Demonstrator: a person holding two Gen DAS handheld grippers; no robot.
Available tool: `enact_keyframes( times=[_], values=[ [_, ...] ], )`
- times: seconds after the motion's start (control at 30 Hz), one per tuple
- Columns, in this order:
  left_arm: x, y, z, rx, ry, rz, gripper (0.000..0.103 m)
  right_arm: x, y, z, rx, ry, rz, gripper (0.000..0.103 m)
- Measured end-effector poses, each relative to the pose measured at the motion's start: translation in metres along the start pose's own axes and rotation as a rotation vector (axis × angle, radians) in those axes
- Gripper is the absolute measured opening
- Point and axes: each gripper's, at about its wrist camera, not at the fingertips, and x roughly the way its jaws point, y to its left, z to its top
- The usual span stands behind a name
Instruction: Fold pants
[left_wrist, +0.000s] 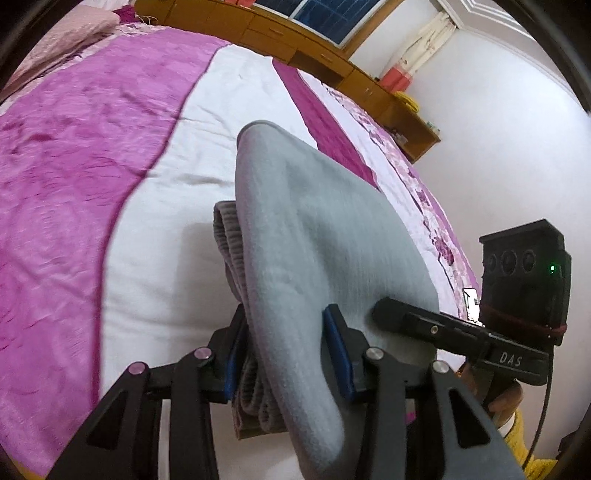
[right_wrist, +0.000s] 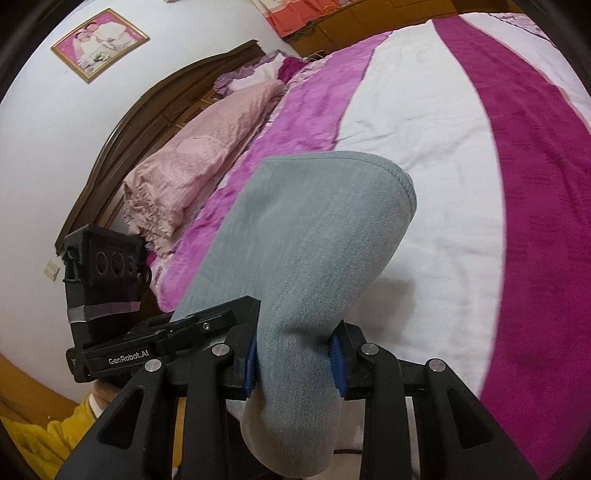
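Observation:
The grey pants (left_wrist: 314, 229) hang folded over, lifted off the bed, with the ribbed waistband (left_wrist: 229, 236) bunched on the left side of the bundle. My left gripper (left_wrist: 286, 317) is shut on the thick stack of layers, its blue pads (left_wrist: 338, 350) pressing the fabric from both sides. In the right wrist view the same pants (right_wrist: 314, 229) arch up to a stitched hem, and my right gripper (right_wrist: 295, 343) is shut on that end. The two grippers sit side by side, almost touching, and the fabric hides most of the pads.
Below lies a bed with a white and magenta cover (left_wrist: 147, 258). A pink pillow (right_wrist: 192, 155) and dark wooden headboard (right_wrist: 147, 110) are at the left in the right wrist view. Wooden cabinets (left_wrist: 332, 55) line the far wall. A yellow sleeve (right_wrist: 44, 435) shows low left.

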Motion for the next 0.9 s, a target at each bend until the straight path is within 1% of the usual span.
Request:
enact_keyframes(
  times=[0.2,0.37,0.43,0.6,0.73,0.9],
  values=[
    [0.048,-0.007,0.011,0.009,0.049,0.027,0.042,0.007,-0.042,0.008,0.032,0.008,-0.033,0.024],
    [0.081,-0.008,0.007,0.047,0.095,0.081,0.043,0.024,-0.073,0.007,0.077,0.039,-0.069,0.025],
    [0.085,-0.007,0.006,0.060,0.096,0.081,0.043,0.027,-0.083,0.003,0.090,0.033,-0.060,0.026],
    [0.088,-0.002,0.007,0.067,0.103,0.063,0.045,0.027,-0.101,-0.006,0.139,0.004,0.005,0.028],
    [0.091,-0.002,0.007,0.073,0.099,0.077,0.047,0.026,-0.103,-0.013,0.130,-0.046,0.003,0.028],
    [0.086,-0.006,0.009,0.058,0.109,0.085,0.048,0.021,-0.102,-0.015,0.149,-0.057,0.005,0.029]
  ],
)
